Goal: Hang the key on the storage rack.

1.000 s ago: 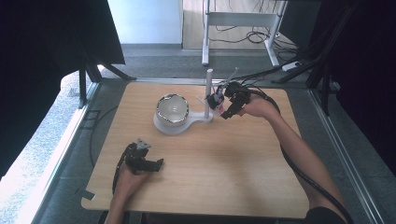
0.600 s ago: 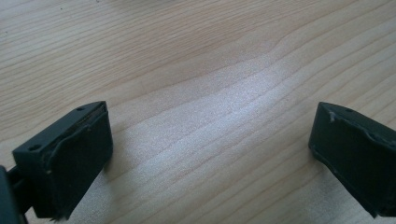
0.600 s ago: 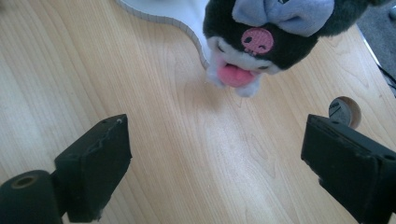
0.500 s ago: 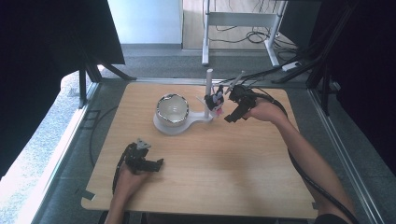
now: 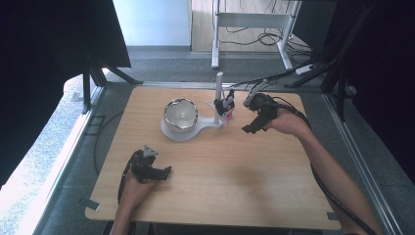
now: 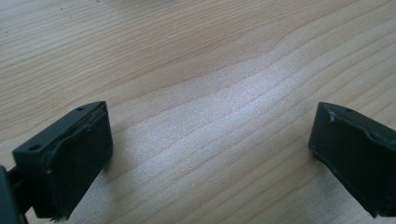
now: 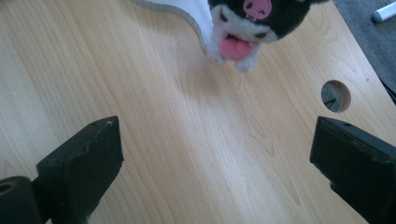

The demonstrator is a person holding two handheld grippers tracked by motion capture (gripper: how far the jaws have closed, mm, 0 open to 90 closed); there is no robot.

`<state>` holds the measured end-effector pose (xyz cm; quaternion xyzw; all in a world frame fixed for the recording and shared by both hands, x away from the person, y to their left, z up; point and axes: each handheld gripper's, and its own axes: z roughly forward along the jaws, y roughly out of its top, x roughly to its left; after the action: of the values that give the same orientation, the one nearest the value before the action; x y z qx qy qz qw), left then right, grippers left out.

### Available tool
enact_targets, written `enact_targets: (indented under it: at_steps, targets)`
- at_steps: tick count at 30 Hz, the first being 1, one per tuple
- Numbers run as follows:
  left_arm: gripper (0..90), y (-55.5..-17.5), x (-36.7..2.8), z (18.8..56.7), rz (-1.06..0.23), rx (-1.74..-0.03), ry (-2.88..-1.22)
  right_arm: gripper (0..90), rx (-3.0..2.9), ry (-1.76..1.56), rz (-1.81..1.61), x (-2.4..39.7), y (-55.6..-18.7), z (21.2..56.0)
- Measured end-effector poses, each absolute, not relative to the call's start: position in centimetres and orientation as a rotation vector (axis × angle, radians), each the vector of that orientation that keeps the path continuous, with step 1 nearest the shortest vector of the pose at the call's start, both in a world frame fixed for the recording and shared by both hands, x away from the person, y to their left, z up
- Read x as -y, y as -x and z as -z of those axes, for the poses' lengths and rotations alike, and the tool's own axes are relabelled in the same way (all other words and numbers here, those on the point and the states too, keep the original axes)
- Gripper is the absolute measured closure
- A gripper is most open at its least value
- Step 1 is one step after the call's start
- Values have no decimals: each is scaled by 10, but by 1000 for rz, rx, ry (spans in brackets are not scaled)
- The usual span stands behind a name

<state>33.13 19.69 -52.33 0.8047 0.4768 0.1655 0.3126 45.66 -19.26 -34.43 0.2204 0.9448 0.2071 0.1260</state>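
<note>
No legible text, label, brand, number or sign appears in any view. The bench (image 5: 220,181) surface is plain wood grain, the plush toy (image 7: 247,18) carries no readable tag, and the white stand (image 5: 188,132) bears no visible marking

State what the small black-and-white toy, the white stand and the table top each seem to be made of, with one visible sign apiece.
Toy: probably plush fabric; its edges look fuzzy and its pink tongue soft.
Stand: likely plastic or painted board; smooth, matt, even white, cleanly cut edge.
Table top: light wood or wood-look laminate; long grain lines, soft sheen.
</note>
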Motion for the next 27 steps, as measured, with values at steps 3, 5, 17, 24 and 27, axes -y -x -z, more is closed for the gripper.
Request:
enact_targets:
  at_steps: [3, 5, 17, 24, 27]
  targets:
    - [0, -331, -197, 523, -436, -1258, -2123, 49, -2754, -650, -608, 197, -453, 344]
    - [0, -331, -197, 523, -436, -1258, -2123, 49, -2758, -656, -604, 200, -451, 345]
    - [0, -331, -197, 523, -436, -1258, -2122, 38, -2732, -675, -633, 218, -436, 347]
    - [0, -331, -197, 523, -436, -1258, -2122, 36, -2731, -693, -656, 230, -425, 350]
    - [0, -331, -197, 523, -435, -1258, -2122, 34, -2724, -698, -662, 236, -420, 350]
